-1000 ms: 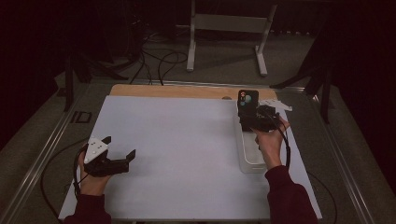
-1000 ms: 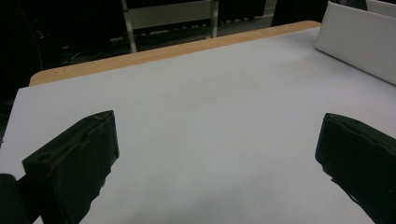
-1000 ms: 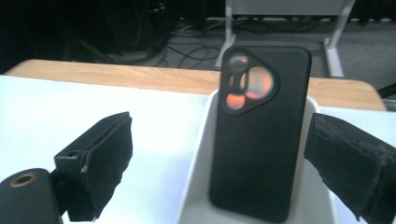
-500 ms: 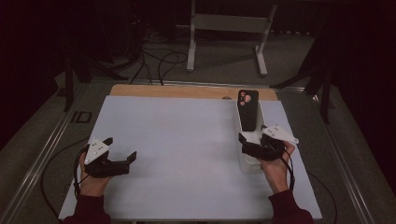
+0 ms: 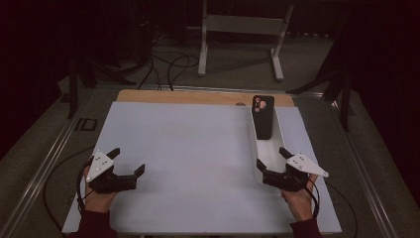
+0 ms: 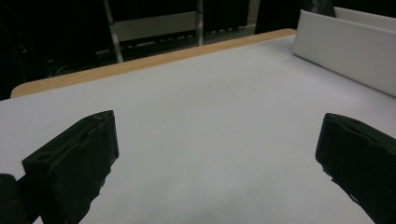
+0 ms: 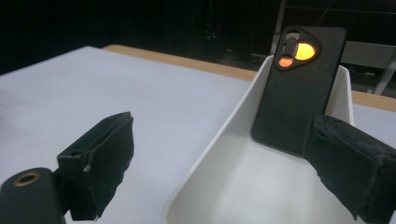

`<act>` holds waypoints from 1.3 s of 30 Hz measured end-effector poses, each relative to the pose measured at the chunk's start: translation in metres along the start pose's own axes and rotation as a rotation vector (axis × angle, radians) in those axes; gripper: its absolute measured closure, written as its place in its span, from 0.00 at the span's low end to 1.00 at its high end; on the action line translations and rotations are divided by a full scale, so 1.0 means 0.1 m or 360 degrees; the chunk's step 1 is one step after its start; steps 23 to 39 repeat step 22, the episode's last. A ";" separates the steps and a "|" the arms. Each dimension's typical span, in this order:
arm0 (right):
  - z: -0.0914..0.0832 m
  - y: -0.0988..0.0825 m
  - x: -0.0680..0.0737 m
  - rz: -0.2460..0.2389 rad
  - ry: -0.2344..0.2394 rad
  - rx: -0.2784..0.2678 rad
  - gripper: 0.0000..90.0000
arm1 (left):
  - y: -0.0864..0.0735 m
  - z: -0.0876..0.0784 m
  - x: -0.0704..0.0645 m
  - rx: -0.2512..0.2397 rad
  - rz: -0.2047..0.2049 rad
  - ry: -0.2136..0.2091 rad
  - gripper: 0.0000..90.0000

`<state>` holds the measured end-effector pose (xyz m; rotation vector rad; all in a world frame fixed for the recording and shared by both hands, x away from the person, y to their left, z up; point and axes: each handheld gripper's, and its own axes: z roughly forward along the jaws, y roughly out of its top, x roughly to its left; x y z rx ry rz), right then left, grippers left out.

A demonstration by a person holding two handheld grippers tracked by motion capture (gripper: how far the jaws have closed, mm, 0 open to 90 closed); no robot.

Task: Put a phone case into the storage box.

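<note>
A black phone case (image 5: 262,117) with a camera cutout leans upright against the far end of a long white tray (image 5: 273,148) on the right of the table. In the right gripper view the phone case (image 7: 299,88) stands inside the tray (image 7: 219,140), just ahead of the jaws. My right gripper (image 5: 271,157) is open at the tray's near end, with nothing between its jaws. My left gripper (image 5: 128,160) is open above the white sheet at the front left, holding nothing. In the left gripper view my left gripper (image 6: 217,163) faces bare sheet, with the tray (image 6: 345,51) at the upper right.
A white sheet (image 5: 188,158) covers the table, with a strip of bare wood (image 5: 198,96) along the far edge. A metal stand (image 5: 242,25) and cables (image 5: 168,64) are on the floor beyond. A metal rail (image 5: 44,168) runs along the left side.
My right gripper has drawn back from the phone case at the tray's far end to the near end, leaving the case leaning there. My left gripper has hardly moved.
</note>
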<state>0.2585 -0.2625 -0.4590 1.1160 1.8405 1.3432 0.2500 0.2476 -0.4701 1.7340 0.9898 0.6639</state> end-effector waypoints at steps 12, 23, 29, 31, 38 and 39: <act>-0.16 -0.14 0.02 -0.0044 0.0038 -0.0090 0.10 | -0.03 -0.03 0.01 -0.0048 0.0002 0.0026 0.00; -0.21 -0.18 0.00 -0.0023 0.0040 -0.0131 0.10 | -0.03 -0.01 0.00 -0.0030 0.0014 0.0040 0.00; -0.21 -0.18 0.00 -0.0023 0.0040 -0.0131 0.10 | -0.03 -0.01 0.00 -0.0030 0.0014 0.0040 0.00; -0.21 -0.18 0.00 -0.0023 0.0040 -0.0131 0.10 | -0.03 -0.01 0.00 -0.0030 0.0014 0.0040 0.00; -0.21 -0.18 0.00 -0.0023 0.0040 -0.0131 0.10 | -0.03 -0.01 0.00 -0.0030 0.0014 0.0040 0.00; -0.21 -0.18 0.00 -0.0023 0.0040 -0.0131 0.10 | -0.03 -0.01 0.00 -0.0030 0.0014 0.0040 0.00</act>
